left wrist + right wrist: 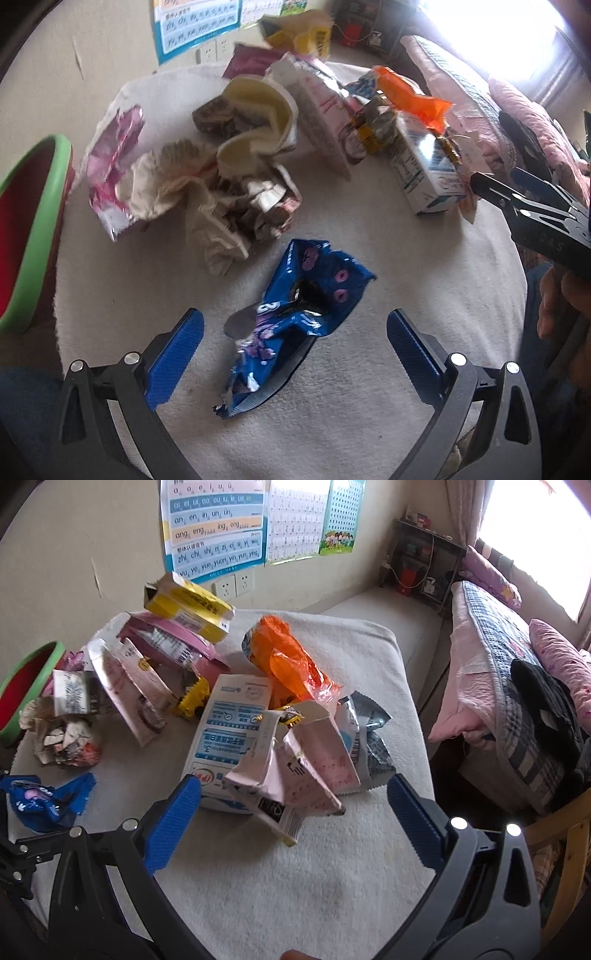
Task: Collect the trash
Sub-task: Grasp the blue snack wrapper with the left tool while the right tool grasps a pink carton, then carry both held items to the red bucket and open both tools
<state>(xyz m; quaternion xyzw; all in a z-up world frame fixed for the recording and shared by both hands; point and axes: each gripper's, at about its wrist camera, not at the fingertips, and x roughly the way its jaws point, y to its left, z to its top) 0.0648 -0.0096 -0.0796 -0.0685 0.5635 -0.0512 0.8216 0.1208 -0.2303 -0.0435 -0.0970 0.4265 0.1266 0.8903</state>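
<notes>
Trash lies piled on a white towel-covered table [369, 387]. A crumpled blue snack wrapper [291, 332] lies right between the blue pads of my open left gripper [295, 354]; it also shows at the left of the right wrist view [44, 801]. My open right gripper [295, 819] hovers in front of a torn pink-and-white carton [295, 775] and a blue-white milk carton [229, 734]. Behind are an orange plastic bag [284, 657], a yellow box [188, 605], crumpled paper [177, 184] and a pink foil wrapper [114, 162]. The right gripper also shows in the left wrist view [524, 206].
A green-rimmed red bin [26, 236] stands at the table's left edge. A bed with pink and plaid bedding [517, 672] is on the right, a wooden chair [565, 849] near it. A wall with posters [214, 528] and sockets is behind the table.
</notes>
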